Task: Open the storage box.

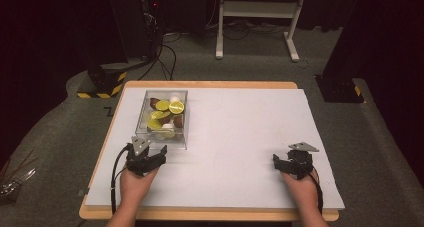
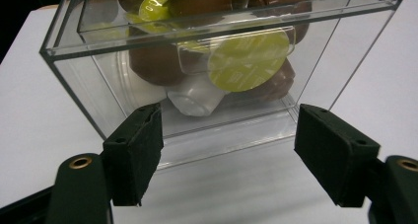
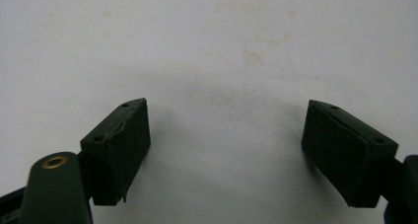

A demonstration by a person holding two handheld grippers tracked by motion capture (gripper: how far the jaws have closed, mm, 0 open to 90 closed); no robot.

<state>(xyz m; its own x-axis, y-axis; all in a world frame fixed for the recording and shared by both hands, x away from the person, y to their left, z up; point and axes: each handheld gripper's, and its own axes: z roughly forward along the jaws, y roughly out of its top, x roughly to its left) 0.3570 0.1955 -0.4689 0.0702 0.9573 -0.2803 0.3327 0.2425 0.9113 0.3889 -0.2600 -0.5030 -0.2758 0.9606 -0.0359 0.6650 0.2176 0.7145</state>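
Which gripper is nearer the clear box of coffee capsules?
Left. The left gripper sits open just before the clear box; the right gripper rests open far across the white table.

Lab: dark curtains (image 1: 45, 32), cables (image 1: 165, 52)

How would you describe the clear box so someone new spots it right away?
Start from the white table top and go to its far left part, just ahead of the left gripper, whose jaws stand open before it. There stands the clear box, a see-through plastic container with straight walls. It is heaped with coffee capsules, brown and white with lime-green foil lids, the sole colour on the white surface.
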